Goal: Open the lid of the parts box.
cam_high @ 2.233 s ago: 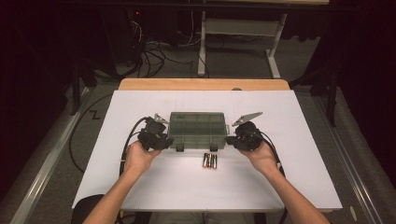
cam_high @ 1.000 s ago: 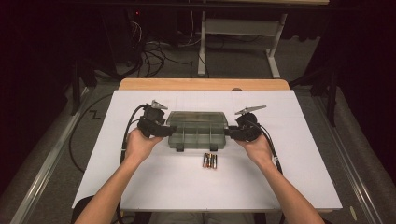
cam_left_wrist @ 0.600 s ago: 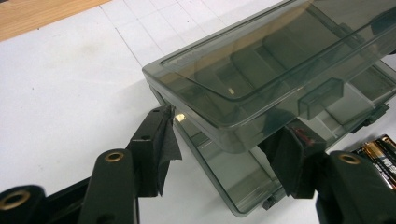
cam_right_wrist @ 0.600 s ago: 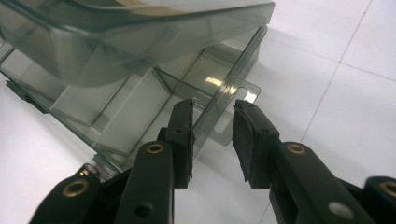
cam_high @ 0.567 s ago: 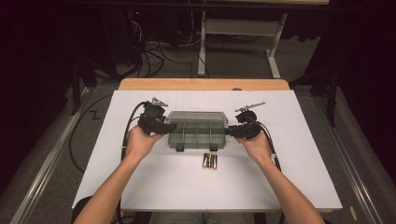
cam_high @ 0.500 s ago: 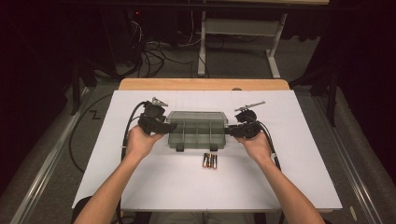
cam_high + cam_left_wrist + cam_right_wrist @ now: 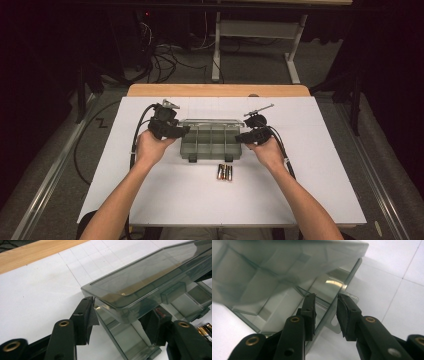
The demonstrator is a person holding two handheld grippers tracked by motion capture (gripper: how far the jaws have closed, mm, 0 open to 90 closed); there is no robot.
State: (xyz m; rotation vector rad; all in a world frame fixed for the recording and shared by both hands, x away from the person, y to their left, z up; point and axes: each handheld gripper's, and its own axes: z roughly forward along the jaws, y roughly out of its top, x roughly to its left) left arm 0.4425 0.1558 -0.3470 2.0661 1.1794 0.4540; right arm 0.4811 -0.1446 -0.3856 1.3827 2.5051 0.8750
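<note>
While the left gripper (image 7: pixel 117 322) straddles the near left corner of the organizer box (image 7: pixel 212 141), its jaws have just been closing: one black pad sits outside the lid's (image 7: pixel 152 277) corner in the left gripper view, the other under the lid's front edge, and whether they press on the plastic cannot be told. The smoky, see-through lid is tilted up off the base (image 7: pixel 125 340) in that view, filling the upper right of the frame.

At the other end, the right gripper (image 7: pixel 325 315) has its jaws set either side of the box's thin end wall (image 7: pixel 329 312), one pad inside the tray, one outside; they appear clamped on that wall.

From the high view, the box lies at the middle of the white table cover (image 7: pixel 320 190), the left gripper (image 7: pixel 172 131) at its left end and the right gripper (image 7: pixel 250 136) at its right. Just below the box's front edge lies a small group of batteries (image 7: pixel 225 173), apart from both hands. Along the cover's far side runs the table's bare wooden edge (image 7: pixel 215 90).
</note>
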